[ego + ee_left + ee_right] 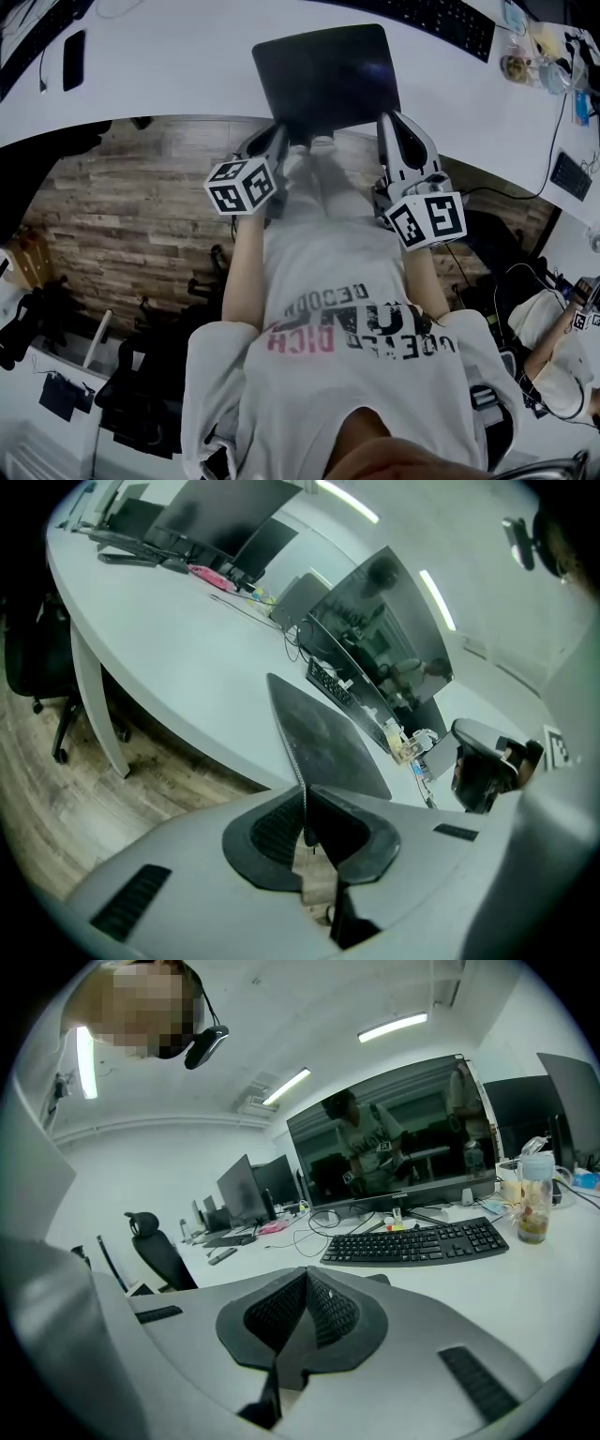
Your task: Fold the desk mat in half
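A black desk mat point(323, 70) lies flat on the white desk point(169, 80), its near edge at the desk's front rim. My left gripper point(279, 131) is at the mat's near left corner. In the left gripper view the mat point(323, 733) runs away from the jaws, and the left gripper point(305, 794) is shut on its thin edge. My right gripper point(392, 122) is at the near right corner. In the right gripper view the right gripper point(305, 1274) has its pads pressed together, with a dark bit of mat point(380, 1280) just behind them.
A black keyboard point(412, 1241) and a large monitor point(394, 1138) stand beyond the mat. A clear bottle point(532, 1199) is at the far right. A phone point(73, 58) lies at the far left of the desk. An office chair point(155, 1246) stands to the left.
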### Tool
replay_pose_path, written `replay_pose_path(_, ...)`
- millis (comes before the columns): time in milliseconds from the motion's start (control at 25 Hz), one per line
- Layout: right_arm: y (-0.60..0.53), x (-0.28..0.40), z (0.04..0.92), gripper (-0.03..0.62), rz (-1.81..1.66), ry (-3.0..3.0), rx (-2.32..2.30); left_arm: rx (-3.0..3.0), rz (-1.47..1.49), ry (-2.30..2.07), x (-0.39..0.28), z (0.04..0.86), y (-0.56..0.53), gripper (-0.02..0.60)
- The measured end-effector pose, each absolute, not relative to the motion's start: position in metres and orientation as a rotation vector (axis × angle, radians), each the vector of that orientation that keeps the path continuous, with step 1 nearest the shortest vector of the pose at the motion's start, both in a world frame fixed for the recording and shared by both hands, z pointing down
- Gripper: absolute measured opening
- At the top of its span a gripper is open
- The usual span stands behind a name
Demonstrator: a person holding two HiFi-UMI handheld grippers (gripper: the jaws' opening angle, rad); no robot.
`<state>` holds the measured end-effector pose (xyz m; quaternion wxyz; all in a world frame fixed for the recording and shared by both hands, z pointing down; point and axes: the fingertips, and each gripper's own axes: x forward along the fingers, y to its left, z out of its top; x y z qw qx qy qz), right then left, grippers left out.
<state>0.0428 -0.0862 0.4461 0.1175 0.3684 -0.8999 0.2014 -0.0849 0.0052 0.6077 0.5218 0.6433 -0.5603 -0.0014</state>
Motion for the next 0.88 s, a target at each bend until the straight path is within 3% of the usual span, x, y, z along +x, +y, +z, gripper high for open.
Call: replay_pose_path(880,-0.100,0.064,0.433,-0.003,0.578,-2.665,1.105,1.787,0.124,-1.406,-0.063,0.540,-0.025,0.015)
